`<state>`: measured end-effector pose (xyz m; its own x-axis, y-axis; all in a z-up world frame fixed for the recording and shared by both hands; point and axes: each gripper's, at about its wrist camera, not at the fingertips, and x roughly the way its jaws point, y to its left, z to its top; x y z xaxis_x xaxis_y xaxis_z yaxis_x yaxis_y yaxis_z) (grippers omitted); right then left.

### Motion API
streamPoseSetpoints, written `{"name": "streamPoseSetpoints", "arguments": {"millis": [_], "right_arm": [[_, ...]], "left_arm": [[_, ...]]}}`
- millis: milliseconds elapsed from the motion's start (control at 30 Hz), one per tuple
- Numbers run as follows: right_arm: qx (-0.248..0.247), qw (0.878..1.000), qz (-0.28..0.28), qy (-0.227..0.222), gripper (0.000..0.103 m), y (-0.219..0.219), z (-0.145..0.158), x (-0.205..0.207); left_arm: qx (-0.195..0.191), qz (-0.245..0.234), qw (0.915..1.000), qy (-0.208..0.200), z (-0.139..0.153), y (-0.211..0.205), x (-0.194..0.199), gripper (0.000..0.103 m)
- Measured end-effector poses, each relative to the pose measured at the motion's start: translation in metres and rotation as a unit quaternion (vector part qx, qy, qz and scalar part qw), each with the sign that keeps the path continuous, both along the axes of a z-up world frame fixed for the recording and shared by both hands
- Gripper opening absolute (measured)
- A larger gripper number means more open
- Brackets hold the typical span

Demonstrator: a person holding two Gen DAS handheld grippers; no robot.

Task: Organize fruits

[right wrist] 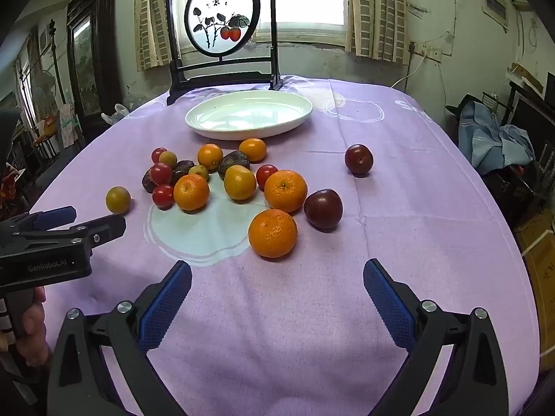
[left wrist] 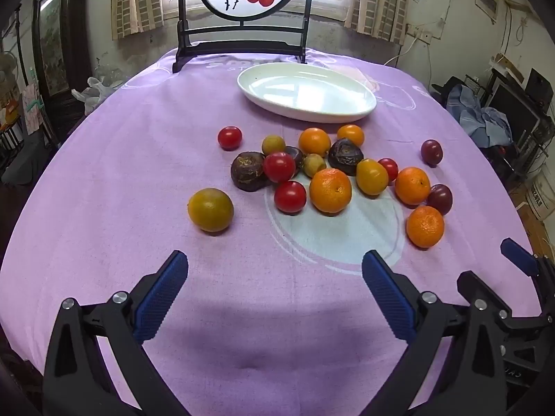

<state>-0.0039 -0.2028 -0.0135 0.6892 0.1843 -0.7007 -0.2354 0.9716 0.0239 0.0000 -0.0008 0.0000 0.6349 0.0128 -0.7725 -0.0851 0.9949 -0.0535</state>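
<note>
The fruit lies loose on the purple cloth [right wrist: 399, 208], ahead of both my grippers and short of the white dish [right wrist: 249, 112], which sits empty beyond the pile. Nearest my right gripper [right wrist: 277, 296] is a mandarin [right wrist: 273, 233], straight ahead and a touch left of centre between my fingers, with a dark plum [right wrist: 323, 208] just beside it on the right. It is round, so there is no long axis to line up with. My left gripper [left wrist: 274, 286] has a yellow-green fruit [left wrist: 210, 209] standing apart ahead to its left, and the main cluster around a mandarin [left wrist: 330, 190] further on.

I judge the right hand nearer its mandarin, so that pick comes first. Both pairs of jaws stand wide apart, holding nothing.

Writing: "GenRobot.AI" on the left gripper's body; brush characters on the round screen [right wrist: 222, 14], too small to read surely; pale letters on the cloth, partly hidden.
</note>
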Motion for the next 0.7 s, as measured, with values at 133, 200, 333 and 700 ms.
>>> {"name": "streamPoseSetpoints", "arguments": {"millis": [133,200,333,700], "right_arm": [[-0.001,1.0,0.0,0.0,0.099,0.0,0.0,0.001],[-0.001,1.0,0.0,0.0,0.099,0.0,0.001,0.001],[-0.002,1.0,0.001,0.003,0.099,0.005,-0.003,0.003],[0.002,1.0,0.007,0.005,0.099,0.005,-0.003,0.002]], "left_arm": [[-0.008,-0.006,1.0,0.0,0.001,-0.002,0.0,0.098],[-0.012,-0.004,0.9999,0.001,0.0,0.012,0.001,0.098],[-0.012,0.001,0.9999,0.0,0.001,0.013,-0.005,0.098],[-0.012,0.011,0.9999,0.004,-0.001,0.005,0.001,0.098]]}}
